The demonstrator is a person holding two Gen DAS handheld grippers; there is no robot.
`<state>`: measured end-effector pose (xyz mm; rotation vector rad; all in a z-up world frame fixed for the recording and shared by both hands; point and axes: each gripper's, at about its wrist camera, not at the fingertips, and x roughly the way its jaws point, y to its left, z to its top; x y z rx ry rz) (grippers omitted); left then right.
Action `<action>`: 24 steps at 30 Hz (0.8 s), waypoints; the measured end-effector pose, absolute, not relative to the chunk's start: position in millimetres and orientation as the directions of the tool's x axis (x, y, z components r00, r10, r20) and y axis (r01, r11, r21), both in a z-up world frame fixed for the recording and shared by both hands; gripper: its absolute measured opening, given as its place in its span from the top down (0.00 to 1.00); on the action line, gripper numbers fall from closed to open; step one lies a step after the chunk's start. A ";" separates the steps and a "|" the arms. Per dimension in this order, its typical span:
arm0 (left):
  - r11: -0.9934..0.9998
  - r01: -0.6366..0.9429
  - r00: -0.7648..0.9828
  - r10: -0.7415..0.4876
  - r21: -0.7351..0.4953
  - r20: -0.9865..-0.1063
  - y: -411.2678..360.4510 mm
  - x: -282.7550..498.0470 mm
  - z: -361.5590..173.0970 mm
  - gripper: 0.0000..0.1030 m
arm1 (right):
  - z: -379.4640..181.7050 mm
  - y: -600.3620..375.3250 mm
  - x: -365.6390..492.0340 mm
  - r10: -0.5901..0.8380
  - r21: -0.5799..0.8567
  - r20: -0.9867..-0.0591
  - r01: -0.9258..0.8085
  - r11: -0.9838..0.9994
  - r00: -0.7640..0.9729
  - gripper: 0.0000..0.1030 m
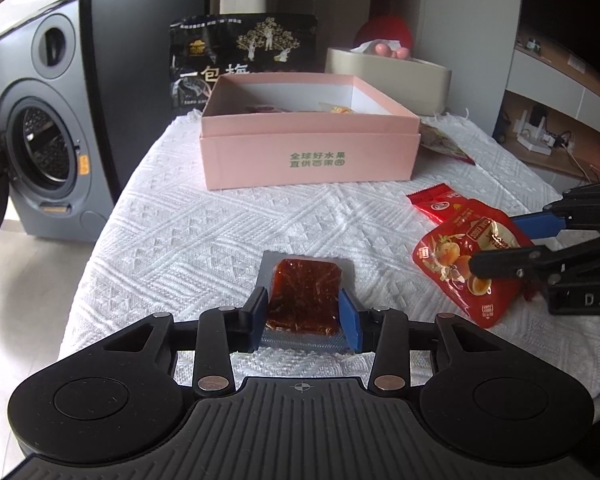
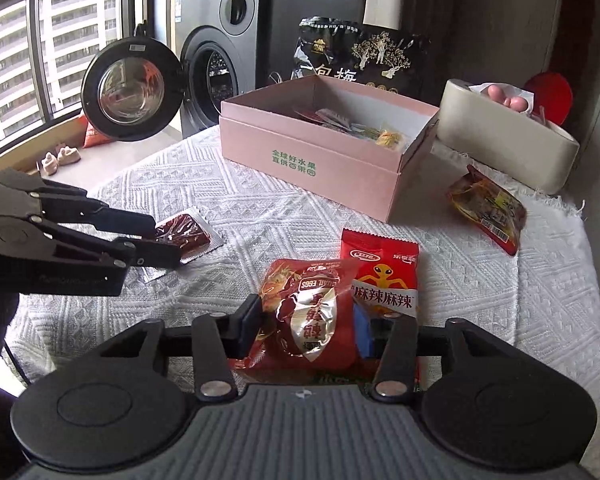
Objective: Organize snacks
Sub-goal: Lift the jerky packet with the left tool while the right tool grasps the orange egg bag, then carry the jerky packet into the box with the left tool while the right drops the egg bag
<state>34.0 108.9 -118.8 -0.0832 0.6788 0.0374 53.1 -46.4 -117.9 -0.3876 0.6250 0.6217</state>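
Observation:
A clear sachet with a flat brown-red snack lies on the white tablecloth; my left gripper is shut on it, one pad against each side. From the right wrist view that left gripper and the sachet sit at the left. My right gripper is shut on a red quail-egg packet, which overlaps a red spicy-snack packet. The left wrist view shows the right gripper clamping the quail-egg packet. Behind stands an open pink box with several snacks inside.
Another red-brown snack packet lies right of the pink box. A large black snack bag and a beige tissue holder stand behind it. A washing machine with its door open is past the table's left edge.

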 end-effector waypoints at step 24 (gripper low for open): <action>0.997 -0.051 0.789 0.006 -0.055 -0.615 105.4 32.1 -121.9 0.57 | -129.7 -56.8 94.8 0.629 0.327 -0.684 -0.616 0.717 0.369 0.74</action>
